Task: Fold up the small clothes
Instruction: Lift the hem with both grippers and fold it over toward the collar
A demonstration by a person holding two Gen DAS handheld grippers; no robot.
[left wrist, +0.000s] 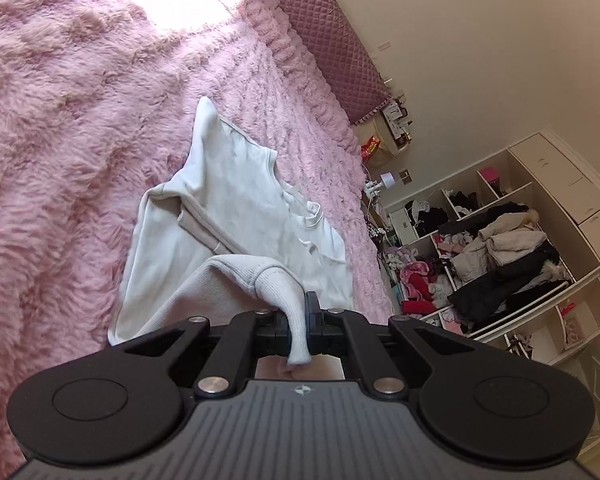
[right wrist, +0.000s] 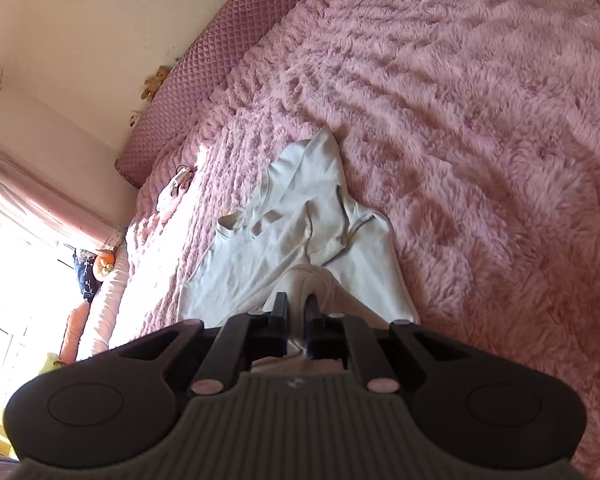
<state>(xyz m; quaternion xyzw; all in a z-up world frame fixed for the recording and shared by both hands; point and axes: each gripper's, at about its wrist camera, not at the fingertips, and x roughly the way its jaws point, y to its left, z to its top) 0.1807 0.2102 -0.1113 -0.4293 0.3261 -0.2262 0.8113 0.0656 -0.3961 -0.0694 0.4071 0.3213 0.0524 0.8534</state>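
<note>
1. Setting: a bed covered by a pink fluffy blanket [left wrist: 80, 128] is seen in both wrist views, with a quilted mauve headboard cushion [left wrist: 324, 40] along its far edge.

2. Task item: a small white sweatshirt [left wrist: 236, 192] is spread on the blanket, mid-scene, and rumpled. Its near ribbed edge is lifted clear of the blanket; the far portion lies flat.

3. Tools: the left gripper [left wrist: 296, 320] is clamped on a bunched fold of ribbed white fabric, which hangs through its jaws. The right gripper [right wrist: 296, 312] is likewise closed on a hump of the same garment; a narrow gap between its fingers is filled by cloth.

4. Step in hand, as judged: the near edge has been pinched at two points and is raised for a fold carrying it toward the far side.

5. Next move, as judged: both held points should be carried far and level together, then lowered so that the edge is laid square on the far portion. Uneven travel would probably skew the fold; the plush pile may drag the cloth.

6. Left wrist view only: open white shelving [left wrist: 512, 248] at right, crammed with dark coats and pink clothing, and a small lamp [left wrist: 388, 179].

7. Right wrist view only: a sunlit window with a pink curtain [right wrist: 32, 188] at left, a small teddy bear [right wrist: 154, 82] by the cushion, and an orange soft toy [right wrist: 105, 266].
</note>
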